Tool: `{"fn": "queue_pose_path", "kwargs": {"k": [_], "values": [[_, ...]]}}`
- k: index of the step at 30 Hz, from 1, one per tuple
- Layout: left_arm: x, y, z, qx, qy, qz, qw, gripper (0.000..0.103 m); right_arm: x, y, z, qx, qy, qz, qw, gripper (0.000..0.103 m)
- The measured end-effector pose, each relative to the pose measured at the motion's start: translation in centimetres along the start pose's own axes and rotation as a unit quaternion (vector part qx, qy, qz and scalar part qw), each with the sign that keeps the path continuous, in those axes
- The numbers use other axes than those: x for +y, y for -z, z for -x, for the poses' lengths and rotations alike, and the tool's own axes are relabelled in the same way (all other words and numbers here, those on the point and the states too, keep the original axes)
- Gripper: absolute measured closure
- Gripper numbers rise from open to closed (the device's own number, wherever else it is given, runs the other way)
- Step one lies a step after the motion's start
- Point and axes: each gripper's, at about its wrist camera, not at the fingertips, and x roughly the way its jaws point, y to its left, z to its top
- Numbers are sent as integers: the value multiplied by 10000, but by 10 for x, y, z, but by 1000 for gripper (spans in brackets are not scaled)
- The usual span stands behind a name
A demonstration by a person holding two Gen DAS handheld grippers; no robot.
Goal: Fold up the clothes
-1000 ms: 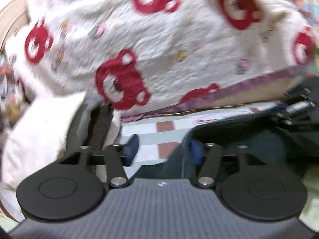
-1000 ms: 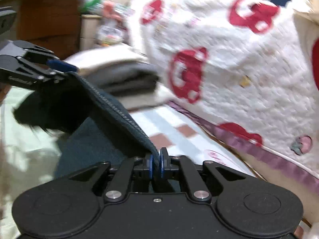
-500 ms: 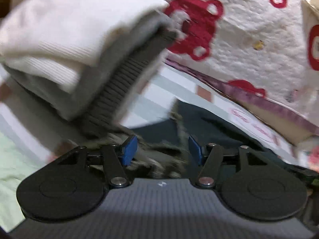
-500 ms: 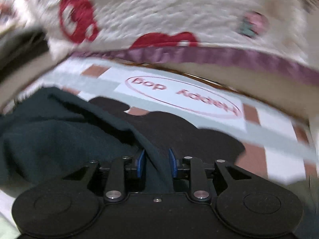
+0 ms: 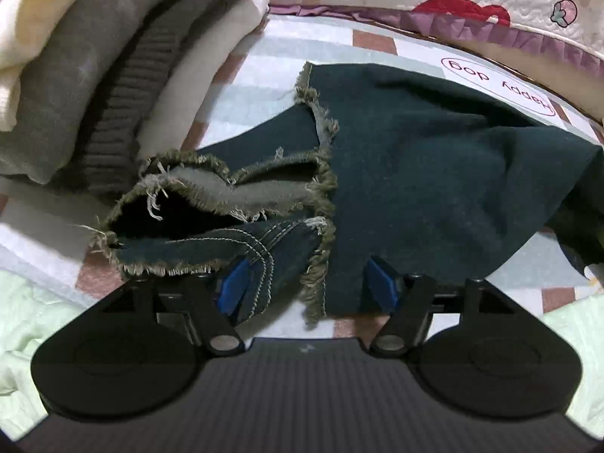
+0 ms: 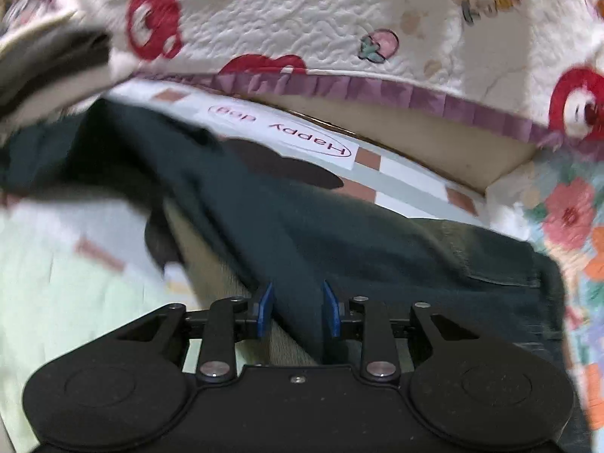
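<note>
Dark teal jeans [image 5: 434,158] lie on the bed, their frayed leg hems [image 5: 211,196] stacked at the left. My left gripper [image 5: 307,288] is open, its blue pads on either side of the frayed hem edge, low over the cloth. In the right wrist view the same jeans [image 6: 339,234] stretch across the sheet. My right gripper [image 6: 296,311] is open, with a fold of the denim lying between its pads.
A pile of folded cream and grey clothes [image 5: 94,60] sits at the left, touching the hems. A white quilt with red bears [image 6: 339,26] rises behind. The checked sheet [image 5: 264,68] reads "Happy dog". A floral cloth [image 6: 573,226] lies at the right.
Both grippers lowered the jeans onto the bed. My right gripper, shut on the denim a second ago, has opened. My left gripper has come down to the frayed hems.
</note>
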Motion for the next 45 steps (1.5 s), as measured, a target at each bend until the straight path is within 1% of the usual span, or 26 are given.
{"fn": "queue_pose_path", "kwargs": {"k": [1, 3, 5, 7, 10, 12, 13, 15, 17, 18, 22, 24, 26, 28, 30, 32, 35, 36, 37, 39, 40, 41, 43, 45], "values": [[2, 0, -1, 1, 68, 77, 9999, 32, 2, 4, 3, -24, -40, 16, 10000, 64], [8, -1, -3, -22, 231, 300, 9993, 27, 7, 9, 5, -20, -167, 44, 9998, 64], [14, -1, -6, -35, 426, 540, 9976, 27, 17, 6, -3, 104, -156, 258, 9995, 64], [21, 0, -7, -45, 614, 774, 9951, 27, 28, 2, -7, 108, -173, 462, 9987, 64], [29, 2, -6, -97, 823, 1056, 9910, 28, 35, -7, -13, 85, -257, 508, 9983, 63], [31, 3, -5, -143, 838, 1084, 9905, 34, 38, -11, -16, 89, -299, 460, 9985, 63], [30, 4, -4, -150, 757, 1017, 9918, 38, 40, -13, -19, 84, -329, 445, 9984, 64], [28, 6, -3, -162, 593, 878, 9942, 51, 44, -19, -23, 69, -392, 459, 9981, 63], [22, 5, -2, -148, 411, 687, 9967, 60, 49, -24, -28, 53, -456, 487, 9978, 59], [20, 5, -1, -141, 332, 601, 9975, 61, 51, -27, -30, 45, -488, 500, 9975, 59], [16, 8, 3, -89, 366, 583, 9976, 61, 53, -36, -43, 52, -600, 466, 9971, 58], [15, 9, 3, -36, 373, 598, 9975, 57, 52, -41, -49, 50, -618, 440, 9971, 58], [15, 11, 2, 18, 381, 614, 9974, 56, 50, -45, -54, 33, -622, 380, 9973, 56], [14, 12, 2, 71, 389, 629, 9972, 52, 49, -48, -55, 19, -625, 291, 9976, 55], [13, 14, 1, 124, 396, 644, 9971, 45, 47, -50, -58, 21, -652, 206, 9977, 54], [12, 16, 1, 178, 404, 660, 9968, 41, 49, -55, -62, 19, -646, 324, 9974, 52], [11, 18, 0, 253, 420, 691, 9964, 41, 55, -63, -68, -35, -586, 753, 9954, 52], [12, 19, 4, 241, 446, 762, 9958, 39, 58, -67, -70, -97, -535, 974, 9938, 53], [14, 21, 9, 161, 440, 869, 9951, 38, 61, -71, -71, -237, -388, 1210, 9916, 55], [17, 24, 19, 0, 428, 1083, 9932, 37, 67, -78, -69, -630, -68, 1590, 9852, 65], [18, 26, 24, -92, 405, 1177, 9922, 37, 69, -82, -69, -726, -23, 1736, 9821, 86], [17, 27, 28, -244, 291, 1201, 9920, 37, 69, -86, -69, -748, -41, 1797, 9809, 94], [14, 29, 37, -537, 87, 1232, 9909, 40, 68, -90, -67, -782, -140, 1798, 9805, 95], [10, 27, 40, -687, 192, 1100, 9914, 42, 67, -91, -65, -709, -267, 1752, 9816, 95]]}}
